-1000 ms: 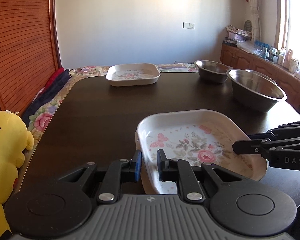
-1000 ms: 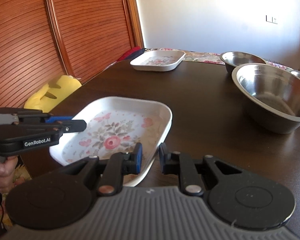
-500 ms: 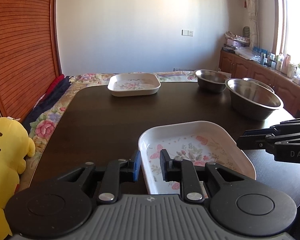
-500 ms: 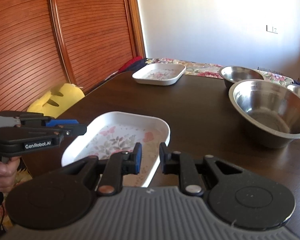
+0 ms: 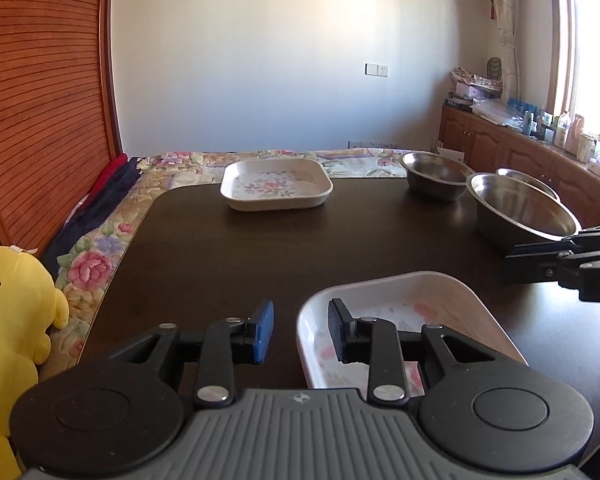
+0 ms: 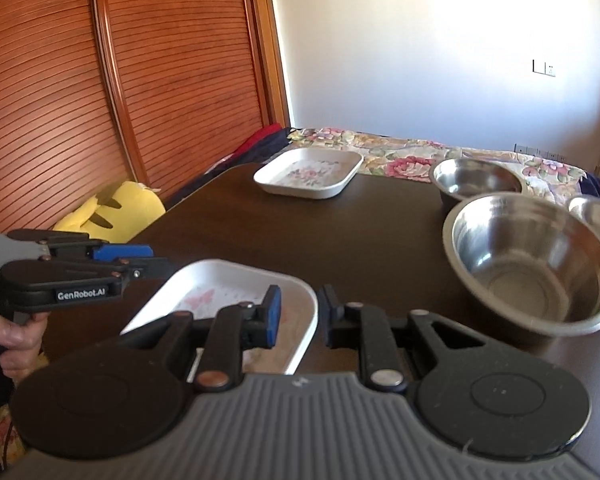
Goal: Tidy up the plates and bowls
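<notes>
Left wrist view: my left gripper (image 5: 300, 332) straddles the near plate (image 5: 412, 312) rim unclamped, right gripper (image 6: 298, 312) likewise (nothing stacked); far plate (image 5: 276, 184) and bowls (image 5: 520, 208) ahead remain unsorted.

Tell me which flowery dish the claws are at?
The near floral dish, at the table's front edge: both claws straddle its rim, left claw and right claw. The other floral dish sits far across.
</notes>
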{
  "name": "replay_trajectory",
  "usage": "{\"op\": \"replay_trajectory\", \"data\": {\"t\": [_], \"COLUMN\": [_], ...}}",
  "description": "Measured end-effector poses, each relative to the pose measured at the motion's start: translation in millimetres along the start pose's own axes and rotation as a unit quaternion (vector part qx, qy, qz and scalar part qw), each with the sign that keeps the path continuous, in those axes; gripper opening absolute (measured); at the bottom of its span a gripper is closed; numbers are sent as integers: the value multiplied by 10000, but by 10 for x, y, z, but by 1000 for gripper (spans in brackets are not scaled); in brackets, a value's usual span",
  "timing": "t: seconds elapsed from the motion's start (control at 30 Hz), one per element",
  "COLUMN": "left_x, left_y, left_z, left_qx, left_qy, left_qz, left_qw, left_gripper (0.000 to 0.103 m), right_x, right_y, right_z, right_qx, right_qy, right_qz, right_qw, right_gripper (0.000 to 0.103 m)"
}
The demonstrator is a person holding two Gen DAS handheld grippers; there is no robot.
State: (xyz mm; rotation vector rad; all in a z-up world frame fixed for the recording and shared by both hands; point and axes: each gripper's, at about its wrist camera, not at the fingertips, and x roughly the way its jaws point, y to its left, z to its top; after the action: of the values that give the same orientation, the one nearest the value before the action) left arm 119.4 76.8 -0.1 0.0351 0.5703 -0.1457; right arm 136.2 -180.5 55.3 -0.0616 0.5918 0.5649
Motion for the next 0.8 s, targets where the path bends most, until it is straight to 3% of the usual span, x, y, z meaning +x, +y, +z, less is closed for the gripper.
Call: {"op": "replay_trajectory", "data": {"t": [0.1,0.17,0.8], "left_x": [91,161,828], "left_y": [70,134,591], "left_z": [90,158,712], "left_qx": [37,45,80], "left_qy": [-13,-15,125], "left_qz": [1,5,88], "left_qw": [10000,10000,9999], "left_gripper": [34,34,38], "right_x": [60,110,888], "right_y": [-21,-33,-54], "right_z": [119,206,982], "right_qx": [-79,-132,-531], "right_qy": [-4,1,196], "right_qz": [-12,2,119], "right_qw": [10000,9999,9983], "right_gripper": [23,30,30]}}
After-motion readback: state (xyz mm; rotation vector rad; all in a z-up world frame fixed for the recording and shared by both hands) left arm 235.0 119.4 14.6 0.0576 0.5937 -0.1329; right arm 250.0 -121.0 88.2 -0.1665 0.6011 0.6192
